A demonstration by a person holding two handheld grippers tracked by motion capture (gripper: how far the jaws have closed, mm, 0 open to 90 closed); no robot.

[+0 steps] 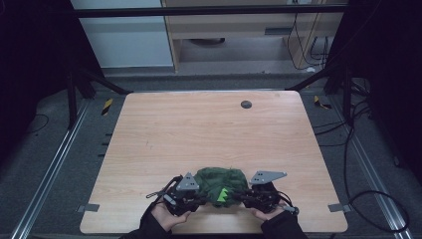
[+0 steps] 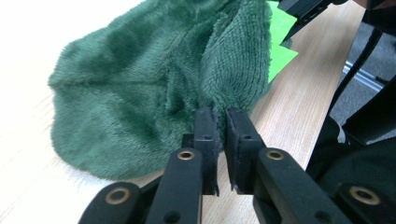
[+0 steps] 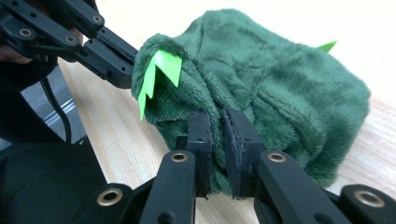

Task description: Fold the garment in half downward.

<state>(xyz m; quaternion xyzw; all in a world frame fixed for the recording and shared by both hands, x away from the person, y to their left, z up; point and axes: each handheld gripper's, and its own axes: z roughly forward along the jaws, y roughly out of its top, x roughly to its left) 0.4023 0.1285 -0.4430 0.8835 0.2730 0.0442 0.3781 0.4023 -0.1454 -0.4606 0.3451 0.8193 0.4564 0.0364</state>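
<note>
A dark green plush cloth (image 1: 219, 183) with bright green felt spikes (image 1: 222, 195) lies bunched near the table's front edge. My left gripper (image 1: 199, 195) is at its left side. In the left gripper view the jaws of that gripper (image 2: 222, 114) are pinched shut on a fold of the green plush cloth (image 2: 140, 93). My right gripper (image 1: 238, 195) is at the cloth's right side. In the right gripper view, the right gripper (image 3: 219, 119) is shut on another fold of the green plush cloth (image 3: 280, 79), with a felt spike (image 3: 161, 70) to the left and the other gripper's jaw beyond it.
The cloth rests on a light wooden table (image 1: 209, 129) with a round dark grommet (image 1: 246, 104) near the far edge. Black frame bars and cables (image 1: 358, 149) surround the table on a grey floor. A person's hands (image 1: 166, 218) hold both grippers at the front edge.
</note>
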